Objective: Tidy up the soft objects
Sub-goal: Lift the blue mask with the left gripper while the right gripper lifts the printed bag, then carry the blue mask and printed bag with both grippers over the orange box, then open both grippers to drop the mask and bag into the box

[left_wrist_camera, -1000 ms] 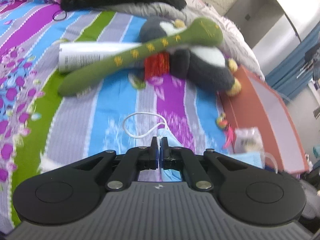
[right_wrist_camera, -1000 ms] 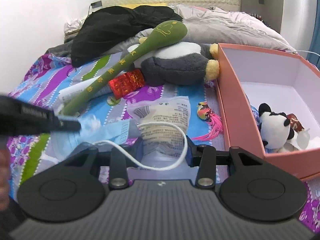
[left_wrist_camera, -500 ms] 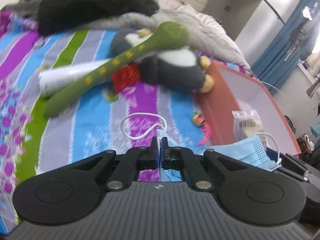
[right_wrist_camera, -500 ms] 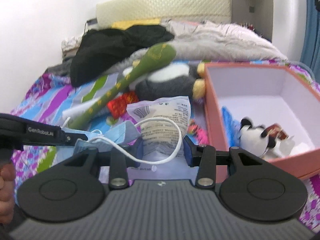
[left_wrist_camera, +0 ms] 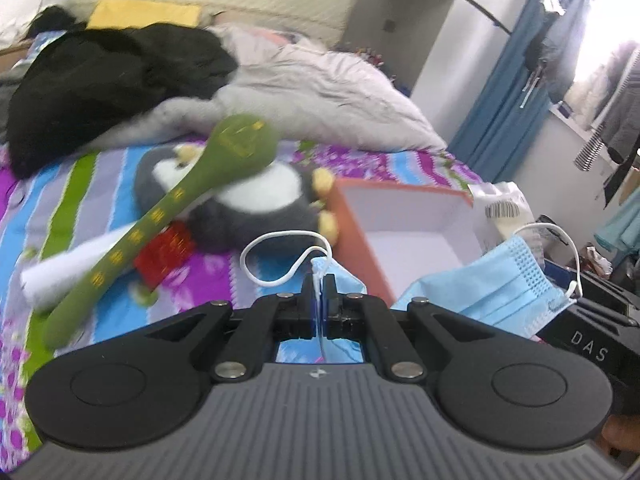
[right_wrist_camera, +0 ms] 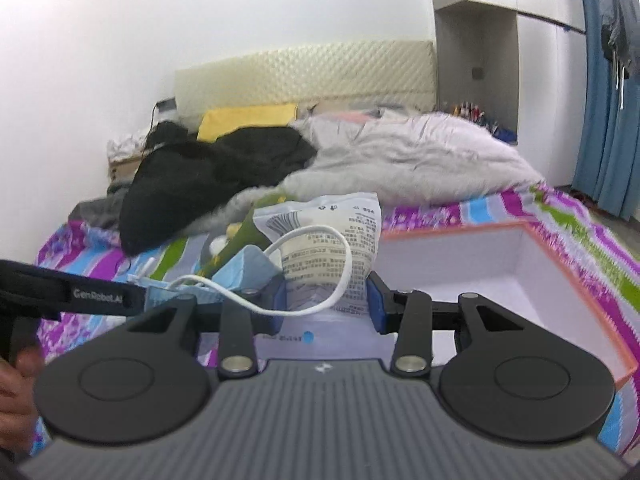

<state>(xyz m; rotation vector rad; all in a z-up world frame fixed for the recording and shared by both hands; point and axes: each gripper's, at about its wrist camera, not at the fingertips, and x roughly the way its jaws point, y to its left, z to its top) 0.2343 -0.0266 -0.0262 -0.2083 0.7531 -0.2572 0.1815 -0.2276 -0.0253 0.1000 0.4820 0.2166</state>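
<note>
My left gripper is shut on one end of a blue face mask, which stretches right toward my right gripper; its white ear loop curls above my fingers. My right gripper is shut on a white printed packet together with the mask's other end and ear loop. The orange box with a white inside lies just ahead, below both grippers; it also shows in the right wrist view. Both grippers are raised above the striped bedspread.
A long green plush lies across a grey-and-white penguin plush, with a red pouch and a white tube beside them. Black clothing and a grey duvet fill the bed's far end.
Both grippers have lifted and tilted up with the mask and packet, moving right over the orange box. The views now show more wall and less bed.
</note>
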